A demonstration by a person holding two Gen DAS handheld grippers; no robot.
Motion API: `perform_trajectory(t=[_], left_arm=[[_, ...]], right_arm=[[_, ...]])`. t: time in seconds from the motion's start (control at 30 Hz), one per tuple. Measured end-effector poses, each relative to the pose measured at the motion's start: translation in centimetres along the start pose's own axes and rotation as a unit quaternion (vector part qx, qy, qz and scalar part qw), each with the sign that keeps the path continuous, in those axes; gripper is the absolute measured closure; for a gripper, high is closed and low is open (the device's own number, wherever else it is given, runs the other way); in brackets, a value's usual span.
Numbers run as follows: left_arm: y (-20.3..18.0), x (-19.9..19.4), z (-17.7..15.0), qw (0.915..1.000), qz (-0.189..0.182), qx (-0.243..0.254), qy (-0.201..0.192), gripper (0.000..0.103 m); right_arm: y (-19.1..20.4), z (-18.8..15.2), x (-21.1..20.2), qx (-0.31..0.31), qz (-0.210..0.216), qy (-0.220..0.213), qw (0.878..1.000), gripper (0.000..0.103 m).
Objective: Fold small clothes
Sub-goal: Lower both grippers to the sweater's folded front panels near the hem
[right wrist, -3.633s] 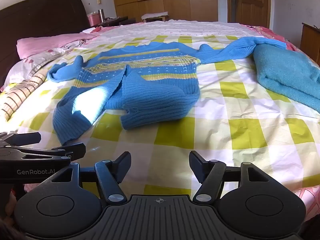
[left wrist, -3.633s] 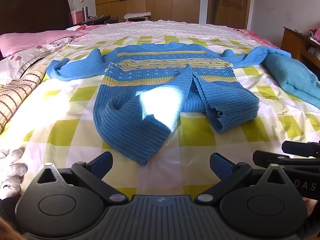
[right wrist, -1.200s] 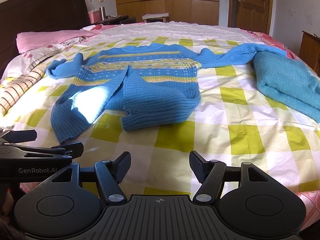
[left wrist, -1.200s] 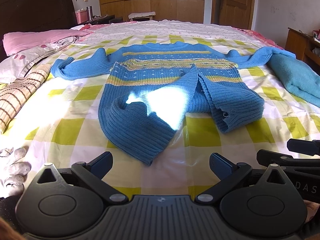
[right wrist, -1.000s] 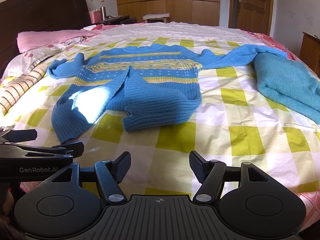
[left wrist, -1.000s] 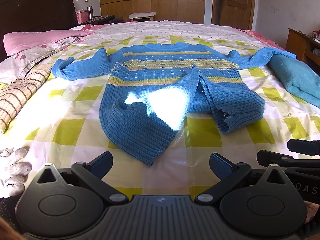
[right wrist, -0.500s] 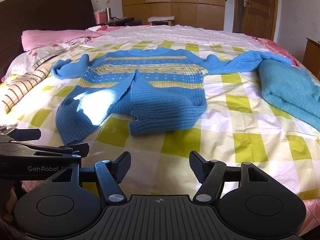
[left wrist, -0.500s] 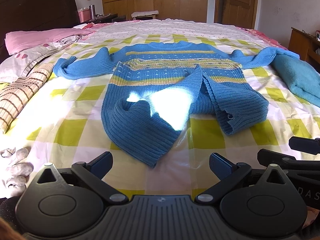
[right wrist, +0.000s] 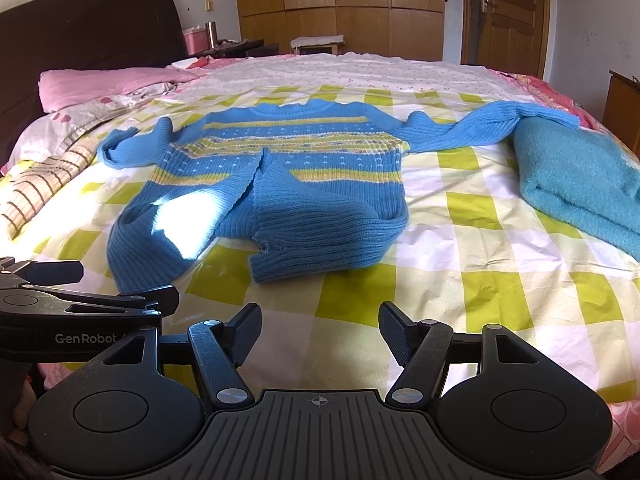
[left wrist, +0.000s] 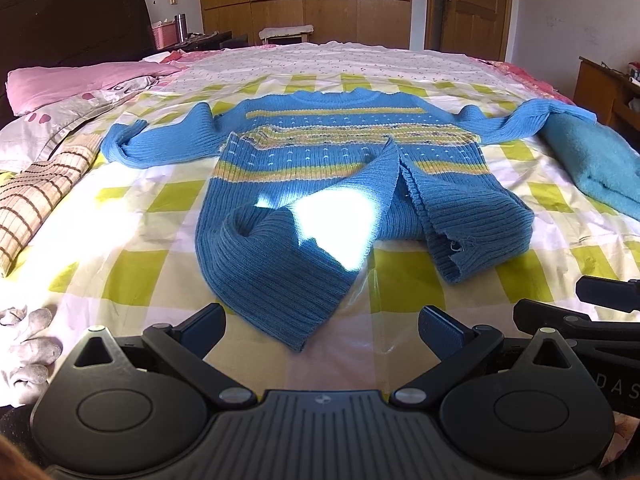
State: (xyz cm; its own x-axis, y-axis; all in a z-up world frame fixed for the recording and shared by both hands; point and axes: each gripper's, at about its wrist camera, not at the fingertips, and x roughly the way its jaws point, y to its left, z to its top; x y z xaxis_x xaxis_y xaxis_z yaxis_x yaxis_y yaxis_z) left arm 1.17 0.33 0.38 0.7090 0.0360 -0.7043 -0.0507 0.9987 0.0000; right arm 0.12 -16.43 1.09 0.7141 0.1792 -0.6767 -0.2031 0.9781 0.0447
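Left wrist: left gripper [left wrist: 322, 326] spread wide, nothing between its fingers [left wrist: 204, 322], low over the near edge of the bed [left wrist: 132, 200]. Sweater [left wrist: 344, 168] lies flat mid-bed on the yellow-check sheet, blue with yellow bands, neck away from camera, both sleeves out to the sides. Hem is bunched: bottom left corner points at the gripper, just ahead of it, not touching; bottom right corner flipped up over the body. Bright sun patch on the lower front. Teal blanket [left wrist: 592, 164] at right, right sleeve end touching it. Pink pillow [left wrist: 76, 80] far left, white gloves [left wrist: 26, 344] at lower left. Right gripper's fingers poke in at the right edge

Right wrist: right gripper [right wrist: 320, 330] also wide, empty, over bare sheet near the bed edge, short of the sweater [right wrist: 288, 172]. Folded hem corner sits ahead, apart from the fingers. Left gripper [right wrist: 80, 292] visible at left, near the sweater's bottom left corner. Blanket [right wrist: 580, 176] at right
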Motion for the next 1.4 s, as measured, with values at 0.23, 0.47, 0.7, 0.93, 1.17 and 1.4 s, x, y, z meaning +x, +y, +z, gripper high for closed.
perform_trajectory(t=[0.23, 0.47, 0.7, 0.93, 1.17, 1.4], left_arm=[[-0.2, 0.3, 0.2, 1.0, 0.0, 0.004, 0.001, 0.0], [0.1, 0.7, 1.3, 1.0, 0.003, 0.004, -0.001, 0.0], [0.3, 1.5, 2.2, 1.0, 0.007, 0.005, 0.0, 0.0], [0.4, 2.1, 3.0, 0.9999, 0.009, 0.004, 0.002, 0.0], [0.8, 3.0, 3.7, 0.9999, 0.011, 0.003, 0.004, 0.0], [1.1, 3.9, 4.2, 0.9999, 0.013, 0.005, 0.007, 0.0]], right_arm=[[-0.2, 0.3, 0.4, 0.004, 0.001, 0.005, 1.0, 0.037], [-0.2, 1.2, 0.8, 0.002, 0.006, 0.003, 1.0, 0.037], [0.0, 2.2, 1.6, -0.002, 0.011, 0.003, 1.0, 0.037], [-0.1, 3.1, 2.5, -0.001, 0.015, 0.006, 1.0, 0.037], [-0.2, 3.8, 3.6, 0.001, 0.02, 0.012, 1.0, 0.037], [0.0, 4.3, 4.6, -0.004, 0.02, 0.016, 1.0, 0.037]])
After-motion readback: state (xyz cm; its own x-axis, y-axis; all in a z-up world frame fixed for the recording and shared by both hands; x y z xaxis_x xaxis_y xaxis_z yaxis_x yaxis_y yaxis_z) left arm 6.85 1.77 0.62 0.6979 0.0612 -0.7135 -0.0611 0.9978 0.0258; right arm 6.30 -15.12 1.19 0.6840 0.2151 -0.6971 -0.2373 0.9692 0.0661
